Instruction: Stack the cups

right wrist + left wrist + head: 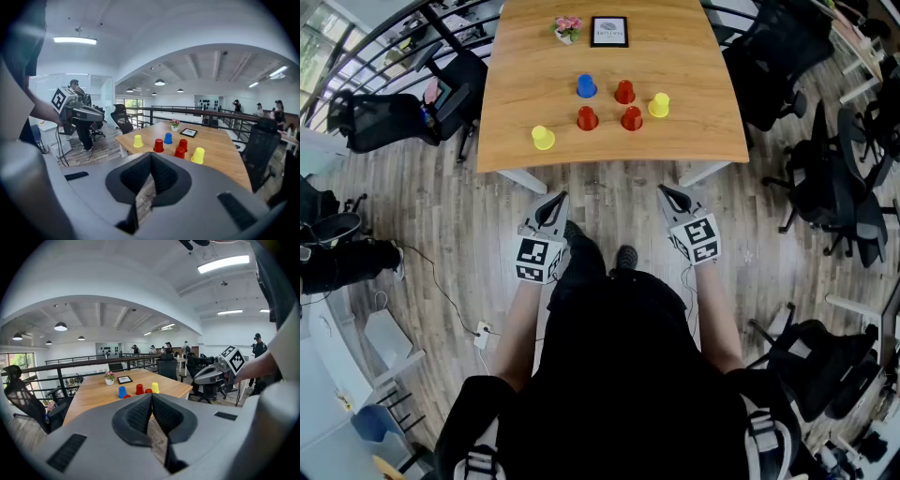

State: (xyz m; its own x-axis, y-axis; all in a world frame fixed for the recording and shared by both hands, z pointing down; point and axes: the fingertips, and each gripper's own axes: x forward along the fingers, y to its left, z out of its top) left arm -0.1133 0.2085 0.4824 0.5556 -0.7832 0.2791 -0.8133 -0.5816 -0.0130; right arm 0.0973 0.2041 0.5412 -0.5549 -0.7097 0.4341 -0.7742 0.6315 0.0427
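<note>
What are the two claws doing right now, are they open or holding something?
Left claw: closed, holding nothing.
Right claw: closed, holding nothing.

Cups (624, 92) clustered centrally, chairs (778, 66) flank table (703, 122)

Six cups (587, 118) stand on the table (525, 84), toward its near edge: three in a back row and two before them. The sixth cup (543, 138) sits apart at the near left. Behind them, at the far edge, a flowerpot (568, 29) stands just left of a picture frame (609, 31). Office chairs (778, 70) flank the table.
</note>
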